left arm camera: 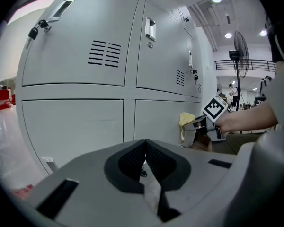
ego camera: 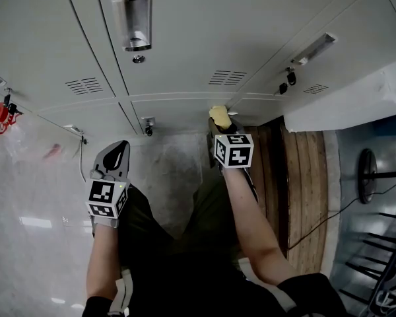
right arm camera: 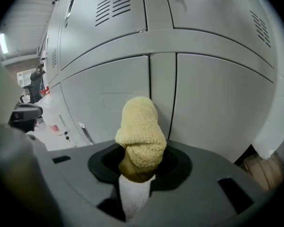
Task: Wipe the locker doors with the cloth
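Holding cloth (right arm camera: 140, 132), right gripper (right arm camera: 137, 173) faces the door seam (right arm camera: 162, 94).

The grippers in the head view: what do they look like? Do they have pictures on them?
Both are rounded grey plastic. The left gripper and the right gripper each have dark ridged pads inside the claw. Each carries a white cube printed with black square markers, like little puzzle pictures. I see no cables on them. The person's arms are bare up to short dark sleeves.
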